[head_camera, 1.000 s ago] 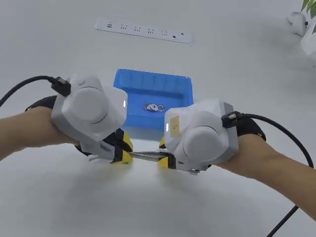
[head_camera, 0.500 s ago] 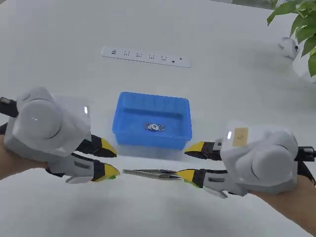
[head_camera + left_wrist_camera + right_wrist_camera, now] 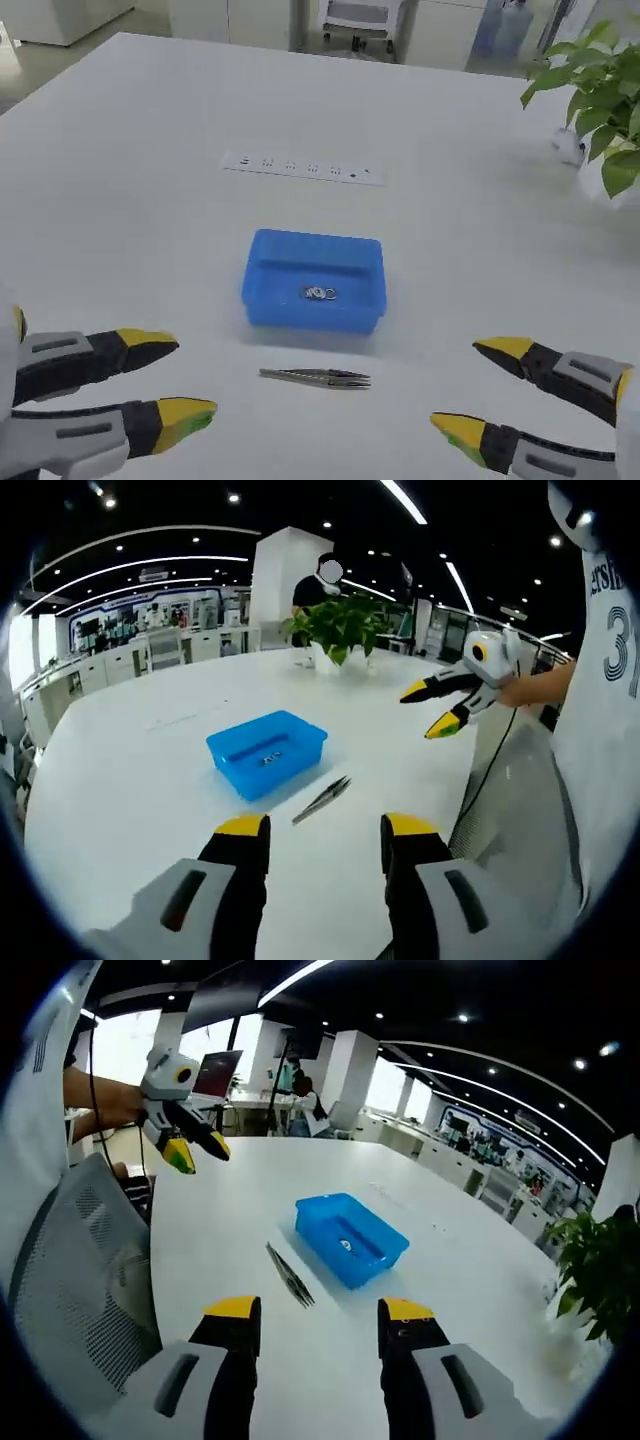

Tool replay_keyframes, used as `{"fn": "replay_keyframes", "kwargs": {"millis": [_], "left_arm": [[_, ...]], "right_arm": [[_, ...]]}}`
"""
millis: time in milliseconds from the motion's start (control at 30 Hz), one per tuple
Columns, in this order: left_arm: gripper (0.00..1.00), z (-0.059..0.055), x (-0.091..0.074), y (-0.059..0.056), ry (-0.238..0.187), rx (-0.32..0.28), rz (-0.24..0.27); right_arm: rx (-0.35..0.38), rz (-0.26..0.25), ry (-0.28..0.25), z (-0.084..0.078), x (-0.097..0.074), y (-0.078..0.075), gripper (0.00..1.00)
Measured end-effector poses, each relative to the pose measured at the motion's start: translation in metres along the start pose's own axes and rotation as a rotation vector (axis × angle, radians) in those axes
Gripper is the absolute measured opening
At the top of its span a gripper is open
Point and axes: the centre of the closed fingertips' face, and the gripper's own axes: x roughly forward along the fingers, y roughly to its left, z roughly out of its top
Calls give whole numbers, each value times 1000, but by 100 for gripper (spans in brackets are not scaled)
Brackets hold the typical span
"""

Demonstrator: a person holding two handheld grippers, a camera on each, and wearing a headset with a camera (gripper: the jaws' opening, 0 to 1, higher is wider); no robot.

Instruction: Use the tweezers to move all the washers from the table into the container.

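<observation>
A blue container [image 3: 315,280] sits mid-table with a few metal washers [image 3: 319,293] inside; it is also the blue container [image 3: 267,751] and blue container [image 3: 351,1237] in the gripper views. Metal tweezers [image 3: 315,377] lie flat on the table just in front of it, also seen as tweezers [image 3: 321,799] and tweezers [image 3: 289,1274]. My left gripper [image 3: 172,380] is open at the lower left, empty. My right gripper [image 3: 478,385] is open at the lower right, empty. Both are held well apart from the tweezers.
A white power strip [image 3: 303,167] lies behind the container. A potted plant [image 3: 596,88] stands at the far right edge of the white table [image 3: 150,230]. A grey mesh chair [image 3: 80,1260] is near the table edge. A person stands far back by another desk.
Both grippers pulled apart and away from the tweezers, left going left and right going right. The tweezers now lie alone on the table. The head camera rose and tilted up.
</observation>
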Motion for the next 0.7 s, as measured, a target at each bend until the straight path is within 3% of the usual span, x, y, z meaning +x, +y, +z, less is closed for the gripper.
{"fn": "replay_keyframes", "kwargs": {"millis": [67, 133, 300, 433, 567, 700], "left_arm": [[59, 0, -8, -5, 4, 50, 0], [69, -2, -12, -8, 14, 50, -6], [91, -16, -20, -8, 127, 79, 27], [97, -11, -24, -14, 107, 86, 22], [99, -6, -27, -15, 73, 71, 34], [99, -10, -29, -17, 83, 73, 37]], "right_arm": [[27, -2, -18, 1, -5, 3, 59], [45, -6, -27, 2, -7, 8, 68], [75, -26, -40, 5, -10, 19, 89], [83, -30, -32, 5, -11, 27, 100], [95, -17, -14, 2, -13, 33, 100], [103, -34, -17, 3, -16, 31, 100]]}}
